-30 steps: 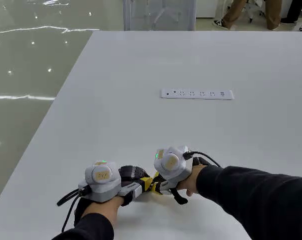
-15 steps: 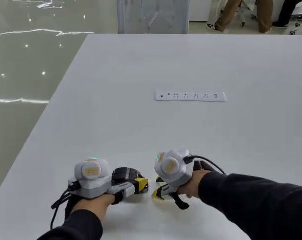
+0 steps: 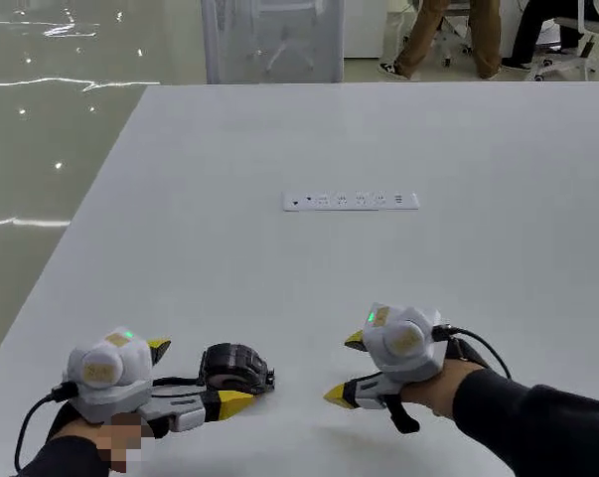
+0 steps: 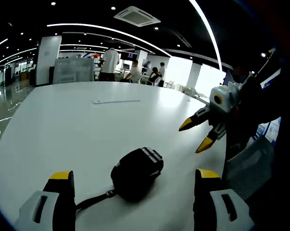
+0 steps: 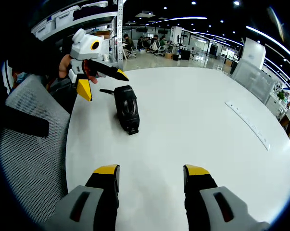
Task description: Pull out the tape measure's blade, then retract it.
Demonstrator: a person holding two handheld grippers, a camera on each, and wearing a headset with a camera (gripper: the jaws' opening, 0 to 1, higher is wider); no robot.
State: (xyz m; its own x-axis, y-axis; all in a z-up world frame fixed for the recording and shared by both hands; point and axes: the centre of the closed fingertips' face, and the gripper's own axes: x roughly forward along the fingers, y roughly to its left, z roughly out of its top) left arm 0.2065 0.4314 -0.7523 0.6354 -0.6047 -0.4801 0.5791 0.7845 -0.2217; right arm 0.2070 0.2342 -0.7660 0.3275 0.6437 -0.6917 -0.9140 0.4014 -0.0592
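Counter (image 3: 279, 139): white and broad; it carries everything named below.
Tape measure (image 3: 236, 368): black case, resting on the counter at the near edge, in front of you and to the left.
Strap (image 4: 92, 201): black; it runs from the case back towards your left gripper.
Left gripper (image 3: 198, 374): lies low over the counter and points right, with the tape measure in the gap between its yellow tips.
Left fingers (image 4: 61, 175): spread wide, one on each side of the case. In the left gripper view neither one presses on it. In the head view the nearer tip sits just beside the case, and you cannot tell whether it touches.
Right gripper (image 3: 346, 368): held to the right of the tape measure and apart from it, tips aimed left towards the case.
Right fingers (image 5: 105, 169): apart, with bare counter between them.
Power strip (image 3: 350, 201): white, flat on the counter, well beyond both grippers.
Storage boxes (image 5: 68, 17): pale, on a shelf rack beyond your left gripper in the right gripper view. You cannot tell what they hold.
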